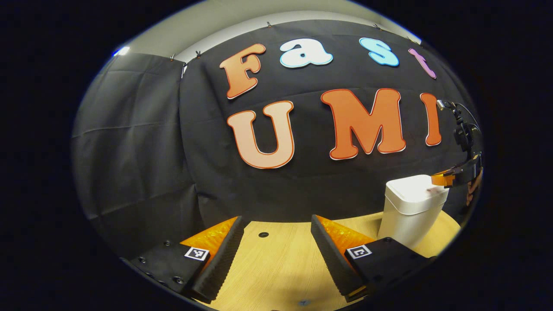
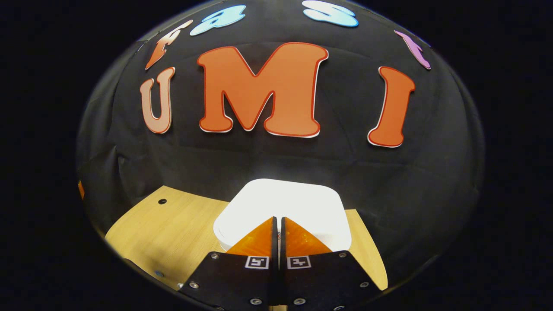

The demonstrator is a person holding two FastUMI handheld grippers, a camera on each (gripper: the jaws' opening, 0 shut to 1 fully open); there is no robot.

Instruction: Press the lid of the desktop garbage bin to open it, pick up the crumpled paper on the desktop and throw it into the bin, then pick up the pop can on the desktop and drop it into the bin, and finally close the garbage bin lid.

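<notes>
A white garbage bin [image 1: 410, 209] stands on the wooden table [image 1: 276, 263] at the right of the left gripper view, its lid [image 1: 415, 190] down. My right gripper [image 1: 434, 180] reaches in from the right there, its tips at the lid's top. In the right gripper view the same lid [image 2: 287, 201] lies just under my right gripper [image 2: 278, 219], whose fingers are shut with nothing between them. My left gripper [image 1: 276, 224] hovers open over bare table, well left of the bin.
The black cloth wall hangs close behind the bin and the table's far edge. Small dark holes [image 1: 263, 234] [image 2: 162, 201] dot the wooden table [image 2: 173, 224]. A stand with a cable [image 1: 464, 129] rises at the far right.
</notes>
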